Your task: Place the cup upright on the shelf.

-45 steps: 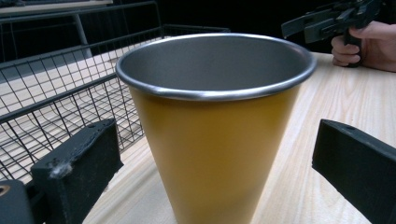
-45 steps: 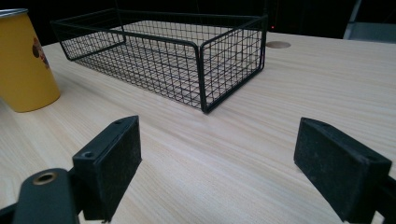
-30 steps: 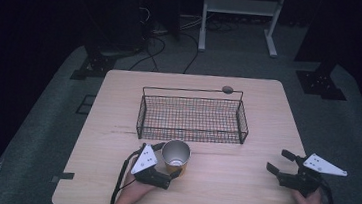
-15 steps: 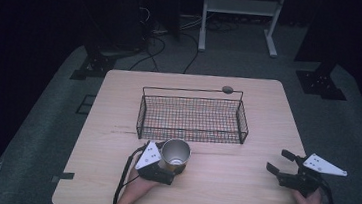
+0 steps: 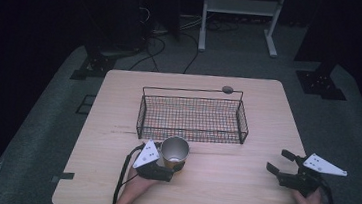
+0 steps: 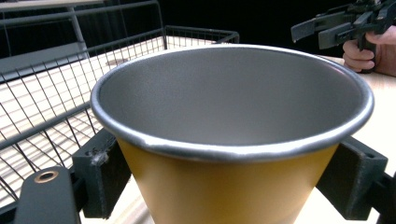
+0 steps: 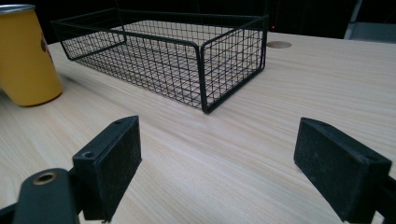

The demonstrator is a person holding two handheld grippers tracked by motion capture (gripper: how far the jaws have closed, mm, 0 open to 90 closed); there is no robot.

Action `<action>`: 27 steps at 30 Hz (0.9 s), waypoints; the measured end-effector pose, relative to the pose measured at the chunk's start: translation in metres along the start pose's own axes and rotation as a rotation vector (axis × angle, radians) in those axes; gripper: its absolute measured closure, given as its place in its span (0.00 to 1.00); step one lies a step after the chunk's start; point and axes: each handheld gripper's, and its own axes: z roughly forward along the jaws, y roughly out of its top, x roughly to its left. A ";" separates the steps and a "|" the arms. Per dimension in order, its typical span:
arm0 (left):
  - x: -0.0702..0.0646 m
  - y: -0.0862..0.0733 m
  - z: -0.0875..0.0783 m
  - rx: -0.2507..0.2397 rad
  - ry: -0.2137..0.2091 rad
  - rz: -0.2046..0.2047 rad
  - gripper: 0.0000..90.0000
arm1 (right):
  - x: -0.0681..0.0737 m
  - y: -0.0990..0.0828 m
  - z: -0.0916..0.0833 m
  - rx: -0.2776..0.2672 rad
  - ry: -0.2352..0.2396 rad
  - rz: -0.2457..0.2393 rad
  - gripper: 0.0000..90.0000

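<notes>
**Left hand-held gripper clamped on the cup, lift into the basket pending**

The left hand-held gripper point(image 5: 171, 167) had just closed its jaws on the yellow cup point(image 5: 174, 151), pads pressed to both sides below the rim; the cup stood upright on the table point(image 5: 241, 188), just beside the near wall of the wire basket point(image 5: 192, 118) at 12 o'clock. Judged best practice: raise the cup straight, keep it upright, and clear that wall before moving over it. The right hand-held gripper point(image 5: 279, 162) sat at 3 o'clock, jaws wide and empty, well apart.
</notes>
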 end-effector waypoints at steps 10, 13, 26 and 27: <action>0.003 0.018 -0.001 -0.038 -0.009 0.022 0.16 | 0.000 0.000 0.000 0.000 0.002 -0.001 0.15; 0.003 0.021 -0.001 -0.046 -0.014 0.023 0.16 | 0.000 0.000 0.000 0.000 0.002 -0.001 0.15; 0.012 0.045 -0.005 -0.090 -0.016 0.038 0.16 | 0.000 0.000 0.000 -0.001 0.001 0.000 0.15; 0.012 0.045 -0.005 -0.090 -0.016 0.038 0.16 | 0.000 0.000 0.000 -0.001 0.001 0.000 0.15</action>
